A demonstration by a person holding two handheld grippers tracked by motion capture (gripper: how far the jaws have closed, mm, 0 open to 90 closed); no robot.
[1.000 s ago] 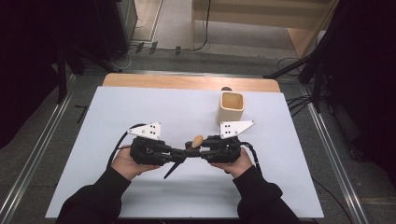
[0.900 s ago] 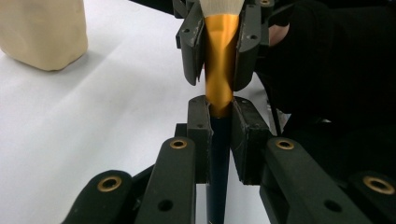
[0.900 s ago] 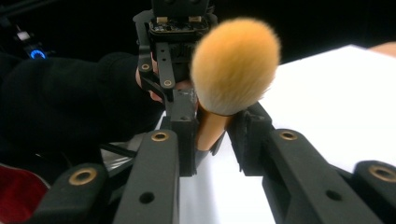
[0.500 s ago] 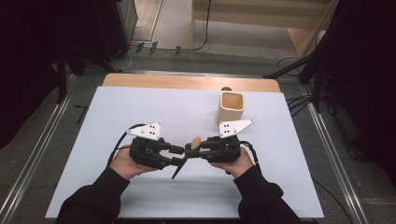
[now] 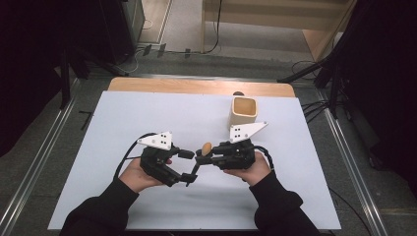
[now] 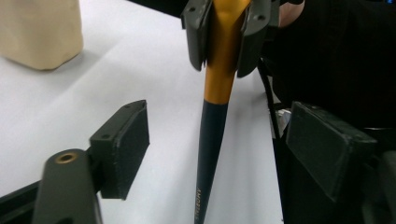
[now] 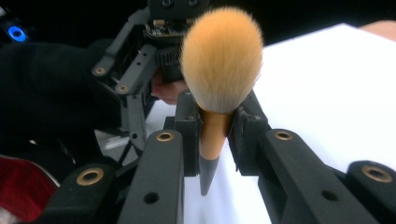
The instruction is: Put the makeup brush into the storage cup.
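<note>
A makeup brush (image 5: pixel 199 161) is seen near the middle of the white worktop (image 5: pixel 123 123), gripped between the pads of the right tool (image 5: pixel 202 156) on its orange ferrule, just below the bristle head (image 7: pixel 221 58). The dark tapered handle (image 6: pixel 208 154) runs toward 7 o'clock in the high view, into the gap of the left tool (image 5: pixel 188 167). The left tool's jaws have just been opening; they now stand wide on either side of the handle, not touching it. The handover between hands is therefore judged done, the brush resting with the right tool alone. A beige square holder (image 5: pixel 244 113) stands upright at 1 o'clock from the brush, well apart and apparently empty. What is judged left: carrying the brush over and standing it in that holder.
</note>
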